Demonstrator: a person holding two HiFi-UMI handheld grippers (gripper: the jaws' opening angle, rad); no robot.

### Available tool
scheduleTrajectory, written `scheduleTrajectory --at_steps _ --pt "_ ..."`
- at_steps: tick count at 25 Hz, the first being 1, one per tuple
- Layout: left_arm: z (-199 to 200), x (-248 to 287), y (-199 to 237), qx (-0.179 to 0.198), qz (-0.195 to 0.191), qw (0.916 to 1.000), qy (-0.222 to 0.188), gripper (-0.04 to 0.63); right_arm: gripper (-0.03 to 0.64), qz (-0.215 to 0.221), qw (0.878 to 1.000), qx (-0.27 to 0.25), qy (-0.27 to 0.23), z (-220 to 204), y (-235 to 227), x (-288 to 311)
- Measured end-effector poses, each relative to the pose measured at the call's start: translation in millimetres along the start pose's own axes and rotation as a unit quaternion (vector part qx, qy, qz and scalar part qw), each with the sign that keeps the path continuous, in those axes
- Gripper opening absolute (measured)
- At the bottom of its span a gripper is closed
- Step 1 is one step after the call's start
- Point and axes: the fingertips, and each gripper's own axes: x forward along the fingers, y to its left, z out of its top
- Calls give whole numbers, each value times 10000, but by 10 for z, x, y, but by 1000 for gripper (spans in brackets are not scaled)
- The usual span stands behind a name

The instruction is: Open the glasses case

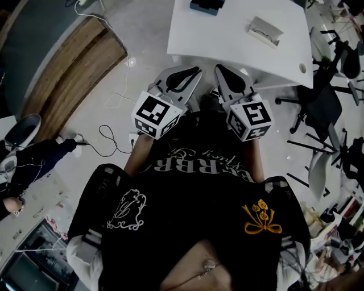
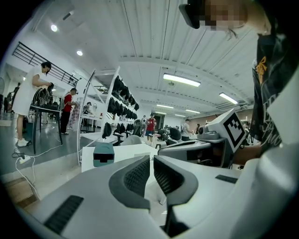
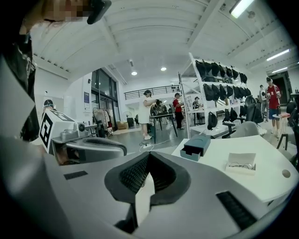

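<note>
Looking down, we see the white surface [image 1: 239, 45] filling the upper part of the head view, with both claws held side by side ahead of our chest and their tips close to its near edge, touching nothing on it. The left claw [image 1: 196, 71] has its jaws drawn together with only a sliver of light between the ribbed pads and nothing caught there, as the left gripper view [image 2: 151, 158] shows. The right claw [image 1: 219, 68] is pressed fully together and likewise empty [image 3: 148, 156]. Each carries its marker cube near our hands. The teal box that we take for the glasses case [image 3: 196, 145] sits closed at the far edge of the surface [image 1: 206, 5], well apart from both claws. Nearer and to its right lies a white tray [image 3: 241, 163] bearing a thin-framed pair of glasses [image 3: 242, 165].
</note>
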Motion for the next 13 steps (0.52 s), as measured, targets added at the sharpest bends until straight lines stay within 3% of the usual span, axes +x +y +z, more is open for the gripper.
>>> scheduleTrajectory --at_steps 13 --pt "75 102 -149 103 -140 9998 -44 39 14 -64 10000 -43 30 6 -85 -112"
